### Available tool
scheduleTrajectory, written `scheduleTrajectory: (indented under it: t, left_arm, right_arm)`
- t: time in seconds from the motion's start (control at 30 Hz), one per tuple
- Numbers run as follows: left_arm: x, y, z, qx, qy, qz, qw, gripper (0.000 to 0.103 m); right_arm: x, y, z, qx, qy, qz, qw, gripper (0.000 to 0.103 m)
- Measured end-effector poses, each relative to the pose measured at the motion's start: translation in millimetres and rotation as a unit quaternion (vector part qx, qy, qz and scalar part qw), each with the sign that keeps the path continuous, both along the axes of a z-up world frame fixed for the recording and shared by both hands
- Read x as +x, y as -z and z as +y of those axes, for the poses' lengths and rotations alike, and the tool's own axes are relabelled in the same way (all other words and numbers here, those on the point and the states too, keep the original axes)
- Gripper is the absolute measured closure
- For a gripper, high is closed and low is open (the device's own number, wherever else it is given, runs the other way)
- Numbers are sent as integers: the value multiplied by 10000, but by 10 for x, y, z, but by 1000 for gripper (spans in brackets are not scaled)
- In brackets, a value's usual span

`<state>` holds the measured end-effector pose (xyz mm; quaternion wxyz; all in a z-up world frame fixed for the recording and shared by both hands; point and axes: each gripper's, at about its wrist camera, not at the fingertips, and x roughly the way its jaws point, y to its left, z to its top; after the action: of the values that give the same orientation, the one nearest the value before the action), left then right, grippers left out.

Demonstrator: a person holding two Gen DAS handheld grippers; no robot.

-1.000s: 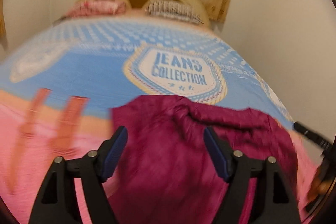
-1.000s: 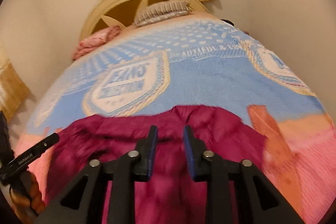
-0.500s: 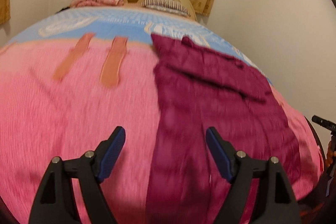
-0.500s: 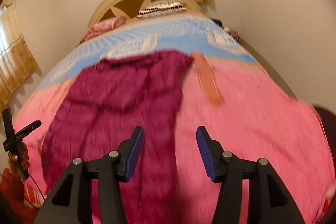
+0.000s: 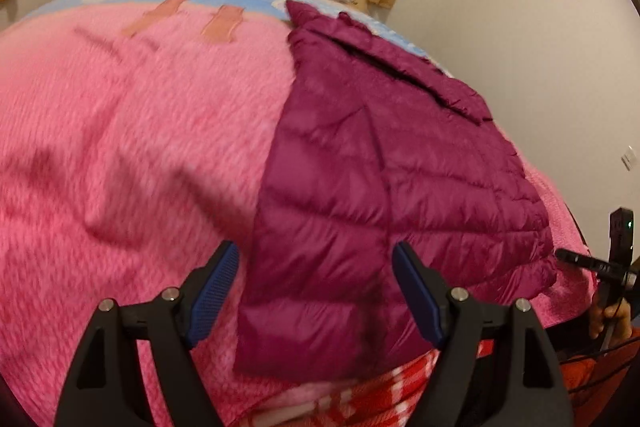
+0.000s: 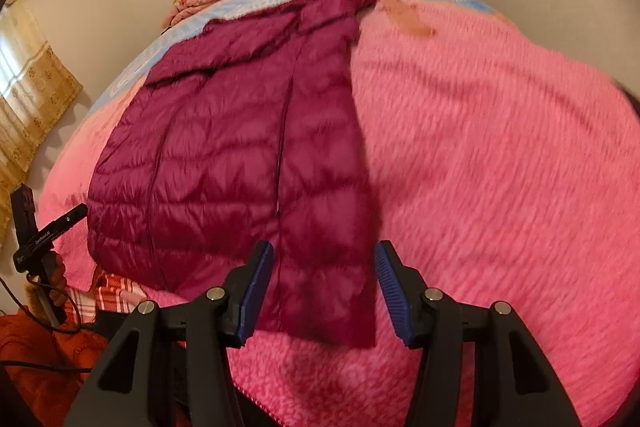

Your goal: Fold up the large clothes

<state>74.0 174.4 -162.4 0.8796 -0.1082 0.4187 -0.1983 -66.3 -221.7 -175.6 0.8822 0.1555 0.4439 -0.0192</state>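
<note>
Angling down toward the bed, the left gripper [image 5: 314,291] holds its blue fingers [image 5: 214,291] wide apart over the near hem of the maroon puffer jacket [image 5: 360,187], gripping nothing. The right gripper [image 6: 322,293] tilts likewise, its fingers [image 6: 256,291] apart astride a folded-in panel, apparently clear of it. The jacket lies flat on the pink blanket [image 5: 120,147], near the bed's foot.
</note>
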Motion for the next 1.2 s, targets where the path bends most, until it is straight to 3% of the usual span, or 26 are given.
scheduleTrajectory:
  t: [0.03,0.2,0.5,0.67,0.7,0.73,0.87,1.07,1.2]
  left_arm:
    - [-22,37,12,14,-8,22,10000,21]
    - [-75,162,22,-243,228,167,9993,21]
    - [7,414,-59,-296,310,633,9971,21]
    - [9,425,-66,-341,283,680,9967,21]
    - [2,419,-75,-313,288,659,9969,21]
    - [-2,413,-88,-252,285,642,9972,21]
    - [-5,398,-172,74,267,736,9969,21]
    - [-60,269,-358,841,204,614,9944,21]
    - [-62,245,-425,962,337,501,9935,21]
  right_arm:
    - [-30,16,56,-247,5,-77,9997,49]
    - [-5,51,237,-465,-333,88,9983,49]
    - [125,274,280,-160,-422,295,9985,49]
    - [166,327,289,-81,-537,303,9981,49]
    - [160,323,293,-86,-552,301,9980,53]
    - [145,326,286,-89,-547,311,9980,63]
    - [93,333,209,213,-460,251,9984,76]
    - [48,252,278,7,-529,193,9984,76]
    - [8,285,193,233,-377,201,9988,68]
